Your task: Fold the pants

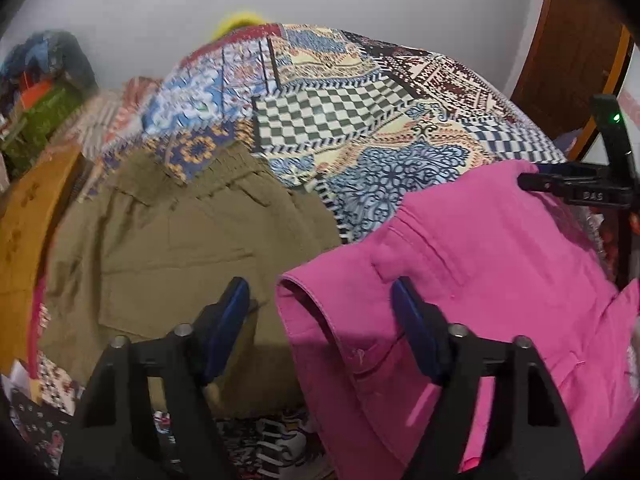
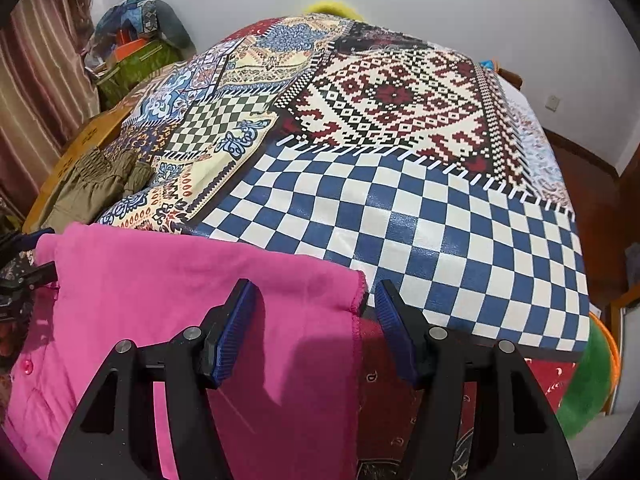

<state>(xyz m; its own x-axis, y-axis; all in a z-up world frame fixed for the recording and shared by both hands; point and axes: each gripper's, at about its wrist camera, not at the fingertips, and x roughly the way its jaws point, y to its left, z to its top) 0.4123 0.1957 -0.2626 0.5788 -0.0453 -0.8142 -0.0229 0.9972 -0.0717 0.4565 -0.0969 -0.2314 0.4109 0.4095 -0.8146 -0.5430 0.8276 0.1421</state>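
So the pink pants [image 1: 480, 280] are draped over the near edge of the worktop [image 2: 400, 220], the one with the patchwork cloth, and they hang down toward me off that edge. Their top edge runs sideways along the worktop rim, from my left gripper [image 1: 320, 296] across to my right gripper [image 2: 316, 296], so that's the long line I'm working with.

Left jaws are apart, nothing pinched. The corner of the pink fabric sits right between them, closer to the right-hand finger, which looks like it's over the cloth, but I can't tell if it's actually touching. Right jaws are apart too, straddling the other end: the frayed corner of the pants lies in the gap, just beside the right-hand finger. So each hand has its own corner, neither is nearer than the other as far as I can judge.

My guess is the next thing is pinching both corners and carrying that edge forward over the worktop.

The olive pants [image 1: 180, 240] lie on the worktop off to the left, well apart from the pink ones at the far side, nearly touching low down. No bins or baskets in play that I can make out.
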